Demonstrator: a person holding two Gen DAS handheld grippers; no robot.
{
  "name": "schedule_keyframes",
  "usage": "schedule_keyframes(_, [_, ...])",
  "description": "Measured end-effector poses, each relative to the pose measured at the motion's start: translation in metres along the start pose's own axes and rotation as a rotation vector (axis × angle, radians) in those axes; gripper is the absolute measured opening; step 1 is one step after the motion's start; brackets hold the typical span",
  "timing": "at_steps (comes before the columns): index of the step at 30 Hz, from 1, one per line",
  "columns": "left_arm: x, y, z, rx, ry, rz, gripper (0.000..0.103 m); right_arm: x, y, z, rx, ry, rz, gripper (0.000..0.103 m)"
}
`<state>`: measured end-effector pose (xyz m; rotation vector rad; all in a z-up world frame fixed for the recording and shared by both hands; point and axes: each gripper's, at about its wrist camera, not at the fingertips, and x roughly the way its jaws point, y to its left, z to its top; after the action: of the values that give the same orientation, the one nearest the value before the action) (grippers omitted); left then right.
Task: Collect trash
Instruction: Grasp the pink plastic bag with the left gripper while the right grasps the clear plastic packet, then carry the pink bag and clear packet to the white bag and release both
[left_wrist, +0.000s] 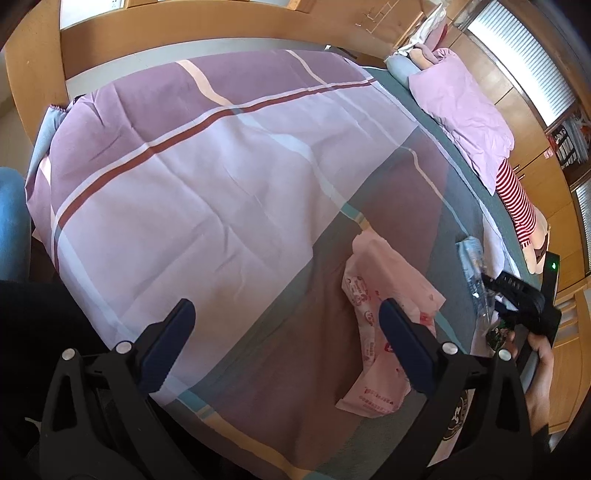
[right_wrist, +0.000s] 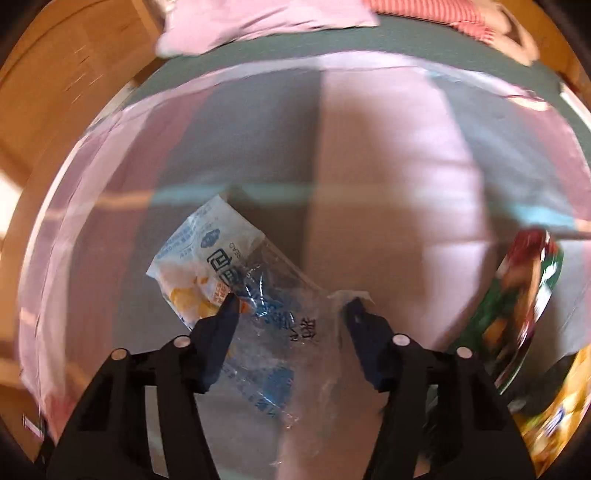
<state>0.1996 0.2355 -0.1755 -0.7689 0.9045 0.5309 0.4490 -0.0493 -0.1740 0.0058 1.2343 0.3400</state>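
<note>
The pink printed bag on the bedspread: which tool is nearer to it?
Left. The left tool hangs open just above the pink printed bag, its right finger over it. The right tool is off to the side, straddling the clear blue-printed wrapper.

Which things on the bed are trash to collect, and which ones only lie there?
Trash to collect:
- pink wrapper
- clear blue-printed wrapper, lying between the right gripper's jaws
- green and red packet

Only lying there:
- checked bedsheet
- pink pillow
- striped stuffed toy
</note>
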Motion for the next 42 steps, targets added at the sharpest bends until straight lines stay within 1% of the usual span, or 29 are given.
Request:
schedule_keyframes(1, [0.000, 0.000, 0.000, -0.004, 0.002, -0.002, 0.099, 0.000, 0.010, -0.005, -0.032, 0.012, 0.002, 0.047])
schedule_keyframes(3, [0.001, -0.001, -0.001, -0.002, 0.005, -0.005, 0.099, -0.003, 0.025, -0.017, -0.082, 0.030, 0.005, 0.032])
schedule_keyframes(5, [0.001, -0.003, -0.002, 0.008, 0.013, -0.021, 0.099, -0.008, 0.033, -0.031, -0.076, 0.049, 0.028, 0.025])
schedule_keyframes(7, [0.003, -0.008, -0.003, 0.028, 0.027, -0.049, 0.099, -0.017, 0.035, -0.043, -0.032, 0.066, 0.068, 0.023])
schedule_keyframes(9, [0.006, -0.015, -0.005, 0.051, 0.049, -0.086, 0.099, -0.036, 0.036, -0.055, 0.010, 0.051, 0.099, 0.023])
schedule_keyframes(11, [0.014, -0.027, -0.008, 0.091, 0.106, -0.176, 0.099, -0.057, 0.035, -0.066, 0.042, 0.020, 0.104, 0.023])
schedule_keyframes(12, [0.018, -0.033, -0.009, 0.112, 0.130, -0.199, 0.099, -0.071, 0.034, -0.071, 0.057, -0.001, 0.106, 0.023])
schedule_keyframes(14, [0.024, -0.049, -0.011, 0.171, 0.143, -0.196, 0.099, -0.105, 0.029, -0.085, 0.080, -0.053, 0.130, 0.023])
schedule_keyframes(15, [0.028, -0.055, -0.011, 0.194, 0.138, -0.180, 0.099, -0.123, 0.028, -0.096, 0.079, -0.077, 0.149, 0.023])
schedule_keyframes(16, [0.033, -0.064, -0.011, 0.226, 0.126, -0.141, 0.099, -0.138, 0.028, -0.105, 0.072, -0.097, 0.161, 0.023])
schedule_keyframes(18, [0.041, -0.072, -0.014, 0.262, 0.122, -0.123, 0.097, -0.175, 0.025, -0.130, 0.052, -0.146, 0.165, 0.023])
schedule_keyframes(19, [0.043, -0.077, -0.016, 0.299, 0.107, -0.104, 0.087, -0.187, 0.023, -0.140, 0.048, -0.163, 0.163, 0.023])
schedule_keyframes(20, [0.043, -0.079, -0.018, 0.327, 0.090, -0.082, 0.070, -0.200, 0.020, -0.150, 0.048, -0.181, 0.161, 0.023])
schedule_keyframes(21, [0.043, -0.083, -0.020, 0.370, 0.074, -0.072, 0.061, -0.214, 0.016, -0.164, 0.055, -0.203, 0.158, 0.023])
schedule_keyframes(22, [0.042, -0.084, -0.022, 0.386, 0.074, -0.079, 0.054, -0.227, 0.012, -0.178, 0.067, -0.231, 0.153, 0.023])
schedule_keyframes(23, [0.039, -0.085, -0.024, 0.400, 0.066, -0.090, 0.049, -0.237, 0.007, -0.191, 0.081, -0.255, 0.149, 0.023])
schedule_keyframes(25, [0.032, -0.085, -0.028, 0.439, 0.046, -0.090, 0.044, -0.255, -0.005, -0.222, 0.124, -0.302, 0.149, 0.023])
schedule_keyframes(26, [0.026, -0.084, -0.031, 0.457, 0.030, -0.093, 0.042, -0.263, -0.014, -0.235, 0.147, -0.319, 0.149, 0.023])
schedule_keyframes(28, [0.009, -0.082, -0.034, 0.492, -0.010, -0.108, 0.042, -0.273, -0.029, -0.264, 0.205, -0.350, 0.148, 0.023])
schedule_keyframes(31, [-0.030, -0.081, -0.045, 0.580, -0.126, -0.098, 0.042, -0.284, -0.047, -0.296, 0.267, -0.372, 0.142, 0.023])
schedule_keyframes(32, [-0.049, -0.080, -0.050, 0.598, -0.165, -0.099, 0.042, -0.290, -0.053, -0.307, 0.281, -0.383, 0.135, 0.023])
schedule_keyframes(33, [-0.066, -0.078, -0.056, 0.607, -0.187, -0.108, 0.042, -0.296, -0.057, -0.316, 0.294, -0.397, 0.128, 0.023])
schedule_keyframes(37, [-0.140, -0.076, -0.095, 0.699, -0.273, -0.153, 0.042, -0.322, -0.062, -0.345, 0.313, -0.457, 0.111, 0.023])
schedule_keyframes(40, [-0.179, -0.078, -0.121, 0.757, -0.309, -0.190, 0.042, -0.341, -0.058, -0.361, 0.302, -0.500, 0.101, 0.023])
schedule_keyframes(42, [-0.207, -0.079, -0.138, 0.794, -0.348, -0.218, 0.042, -0.354, -0.054, -0.373, 0.288, -0.533, 0.103, 0.023])
